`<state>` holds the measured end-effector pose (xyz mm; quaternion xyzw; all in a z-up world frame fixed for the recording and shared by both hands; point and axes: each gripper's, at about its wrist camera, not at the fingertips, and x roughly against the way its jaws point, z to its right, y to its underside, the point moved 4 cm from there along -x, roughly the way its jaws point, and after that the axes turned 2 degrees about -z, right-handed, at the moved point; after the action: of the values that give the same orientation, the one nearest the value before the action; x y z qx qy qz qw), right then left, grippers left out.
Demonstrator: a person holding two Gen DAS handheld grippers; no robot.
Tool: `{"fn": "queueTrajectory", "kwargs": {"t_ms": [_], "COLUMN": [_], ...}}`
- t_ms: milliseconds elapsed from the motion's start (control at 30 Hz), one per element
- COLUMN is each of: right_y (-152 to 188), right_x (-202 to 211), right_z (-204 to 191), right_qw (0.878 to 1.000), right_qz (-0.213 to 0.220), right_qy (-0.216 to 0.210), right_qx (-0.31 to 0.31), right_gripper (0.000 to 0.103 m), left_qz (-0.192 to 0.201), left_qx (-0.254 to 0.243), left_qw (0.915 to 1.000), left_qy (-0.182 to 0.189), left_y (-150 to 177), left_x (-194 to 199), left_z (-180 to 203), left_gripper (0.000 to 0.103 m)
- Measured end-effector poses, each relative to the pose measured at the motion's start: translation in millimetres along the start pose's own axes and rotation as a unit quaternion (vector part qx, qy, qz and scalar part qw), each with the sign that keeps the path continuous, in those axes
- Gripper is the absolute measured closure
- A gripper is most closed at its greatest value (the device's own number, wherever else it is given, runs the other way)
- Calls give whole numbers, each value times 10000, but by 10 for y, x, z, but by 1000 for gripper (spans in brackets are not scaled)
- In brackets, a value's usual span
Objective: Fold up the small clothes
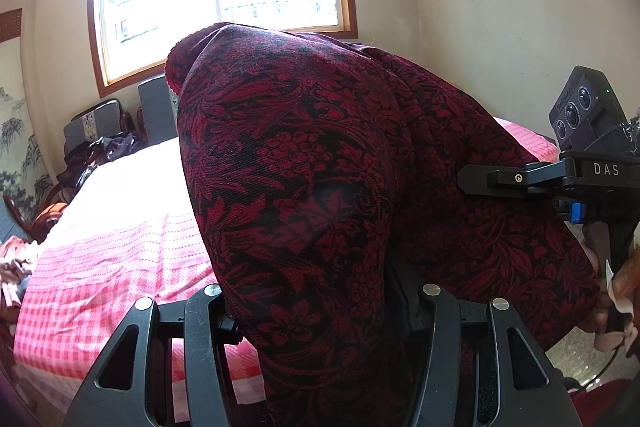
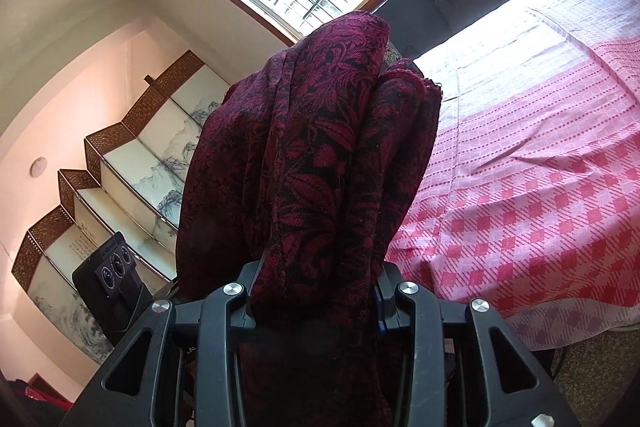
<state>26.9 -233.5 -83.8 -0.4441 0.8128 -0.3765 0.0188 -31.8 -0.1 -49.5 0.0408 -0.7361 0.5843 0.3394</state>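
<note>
A dark red garment (image 1: 304, 155) with a black floral pattern hangs in the air over the bed, bunched and draped over both grippers. In the left wrist view it covers my left gripper (image 1: 316, 251), whose fingers are hidden under the cloth that runs between them. My right gripper (image 1: 472, 179) comes in from the right with its tip in the fabric, and a hand (image 1: 616, 291) holds its handle. In the right wrist view the garment (image 2: 320, 155) stands bunched in thick folds between the fingers of the right gripper (image 2: 316, 243), which are clamped on it.
Below lies a bed with a pink and white checked sheet (image 1: 100, 267) (image 2: 540, 195). A chair with dark clothes (image 1: 100, 143) stands by the window wall. A painted folding screen (image 2: 140, 155) is at the left, and loose cloth (image 1: 16, 267) lies at the bed's left edge.
</note>
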Motion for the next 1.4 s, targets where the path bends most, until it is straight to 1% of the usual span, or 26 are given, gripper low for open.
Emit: {"fn": "queueTrajectory", "kwargs": {"t_ms": [100, 200, 333, 600, 767, 867, 1000, 1200, 1400], "right_y": [-59, -160, -395, -971, -1177, -1198, -1152, -1012, -865], "right_x": [-54, -136, -245, -551, -685, -757, -887, -1119, -1292], "right_z": [-47, -106, -157, -297, -294, -232, -86, 198, 395], "right_qw": [9999, 9996, 9990, 9976, 9974, 9978, 9989, 9999, 9998], "right_qz": [-29, -75, -41, 218, 307, 290, 200, -5, -206], "right_qy": [-87, -79, -63, -188, -227, -197, -134, -11, 29], "right_qx": [84, 257, 445, 632, 617, 567, 391, 112, -74], "right_gripper": [68, 68, 68, 68, 68, 68, 68, 68, 68], "left_qz": [63, 117, 235, 449, 508, 410, 221, -155, -462], "left_qx": [12, 31, 57, 106, 29, 81, 112, 290, 431], "left_qw": [9999, 9999, 9996, 9982, 9977, 9983, 9990, 9991, 9978], "left_qy": [-79, -118, -173, -386, -443, -395, -367, -252, -190], "left_y": [-32, -128, -361, -890, -1056, -1046, -948, -709, -482], "left_x": [51, 32, -52, -244, -375, -503, -732, -1071, -1276], "left_z": [-75, -199, -390, -772, -929, -986, -1026, -1081, -1112], "left_gripper": [49, 49, 49, 49, 49, 49, 49, 49, 49]}}
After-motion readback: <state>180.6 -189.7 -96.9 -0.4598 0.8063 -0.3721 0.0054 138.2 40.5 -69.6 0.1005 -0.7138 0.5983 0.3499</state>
